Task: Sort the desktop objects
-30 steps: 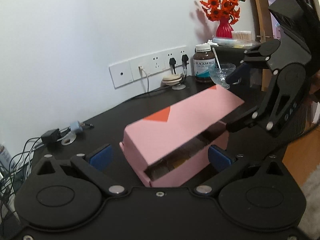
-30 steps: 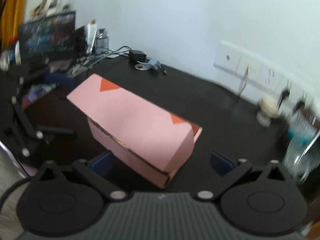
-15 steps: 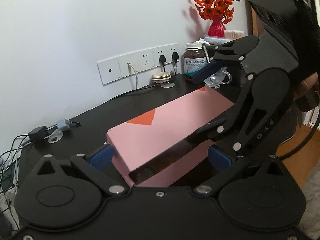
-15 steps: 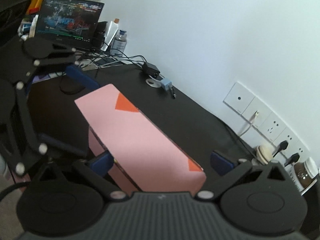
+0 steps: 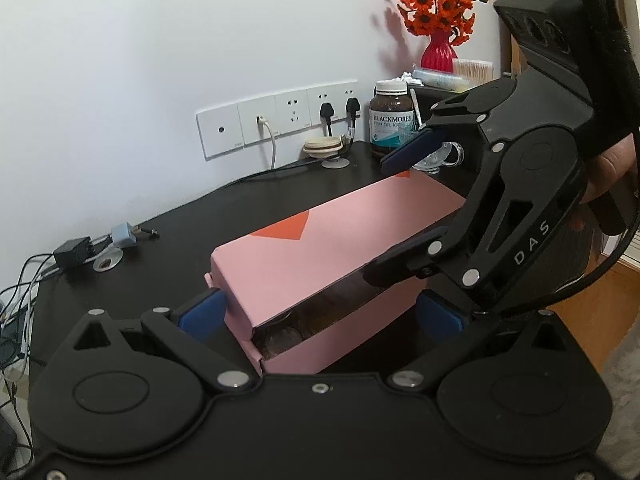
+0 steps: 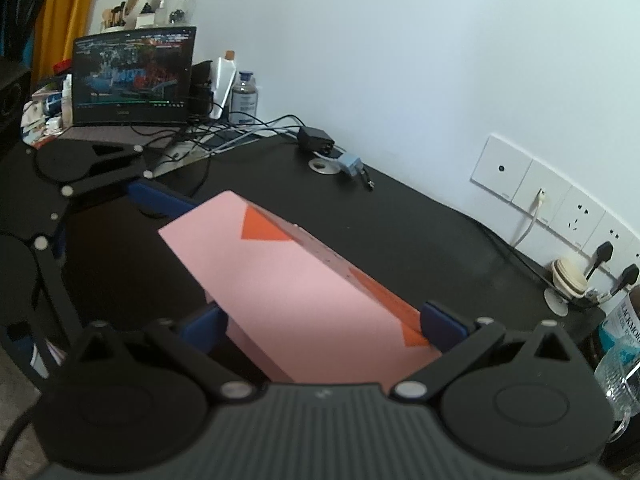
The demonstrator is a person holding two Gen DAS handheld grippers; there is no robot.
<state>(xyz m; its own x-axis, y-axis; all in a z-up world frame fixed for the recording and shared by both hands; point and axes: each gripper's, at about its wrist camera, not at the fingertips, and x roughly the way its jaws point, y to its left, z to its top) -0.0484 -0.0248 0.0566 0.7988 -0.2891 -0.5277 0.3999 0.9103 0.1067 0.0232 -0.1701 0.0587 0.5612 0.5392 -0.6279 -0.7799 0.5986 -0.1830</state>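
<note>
Black desk [image 5: 248, 204], pink box [image 5: 320, 240], grippers straddling

The contents of the pink box [image 5: 320, 240] are shadowed under its raised lid; the glass cup [image 5: 436, 156] behind it is largely hidden by the right gripper [image 5: 404, 216].

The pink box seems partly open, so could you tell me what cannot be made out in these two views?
- Contents of the pink box: left wrist view, only a dark slit shows under the lid.
- Right gripper contact: right wrist view, box hides the fingertips.
- Glass cup: left wrist view, the right gripper's finger covers most of it.
- Laptop screen: right wrist view, too small.
</note>
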